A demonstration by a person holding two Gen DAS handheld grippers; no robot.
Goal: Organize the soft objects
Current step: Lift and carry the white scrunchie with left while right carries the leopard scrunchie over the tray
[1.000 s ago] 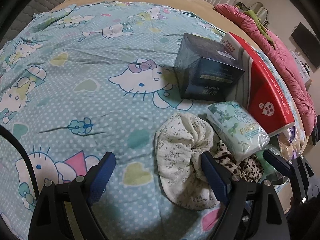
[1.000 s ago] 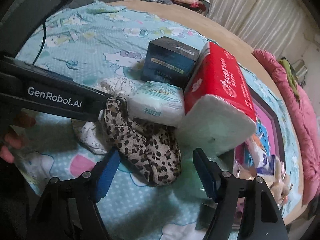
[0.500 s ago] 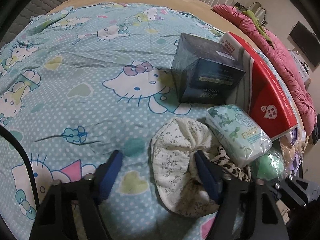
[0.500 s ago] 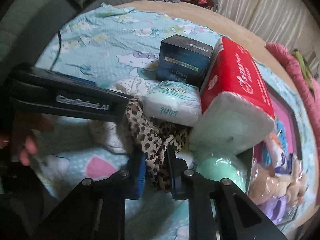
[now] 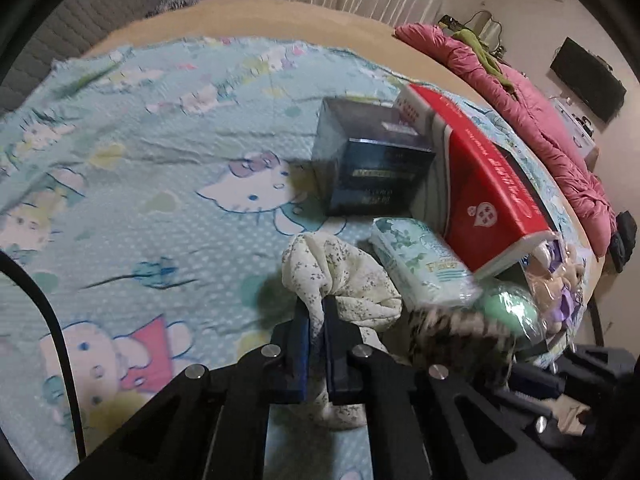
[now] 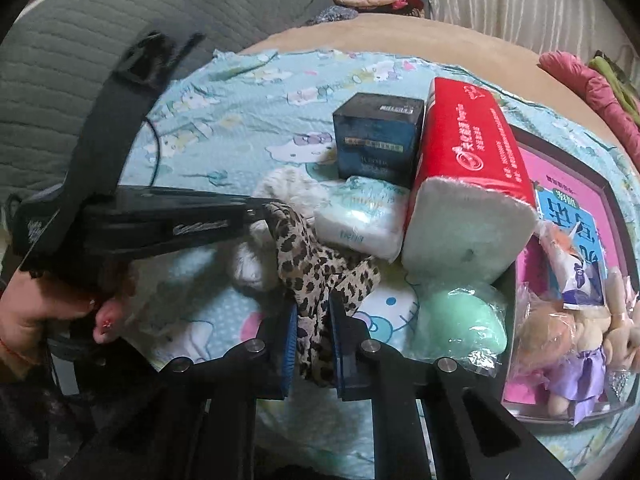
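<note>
Cream floral cloth (image 5: pixel 352 280) was pinched between the jaws of the left gripper (image 5: pixel 316 320), bunched and lifted a little off the blue cartoon bedspread (image 5: pixel 160 200). Beside it, the right gripper (image 6: pixel 314 320) was clenched on a leopard-print cloth (image 6: pixel 316 268), which trailed up towards the other tool. Both pieces sat just in front of a small tissue pack (image 6: pixel 360 220), a dark blue box (image 6: pixel 378 140) and a big red tissue pack (image 6: pixel 468 148), with a green bagged lump (image 6: pixel 460 316) and a boxed doll (image 6: pixel 568 340) to the right. I judged the sorting barely begun: two cloths gripped, none set anywhere tidy, and everything else was untouched in its cluster.
</note>
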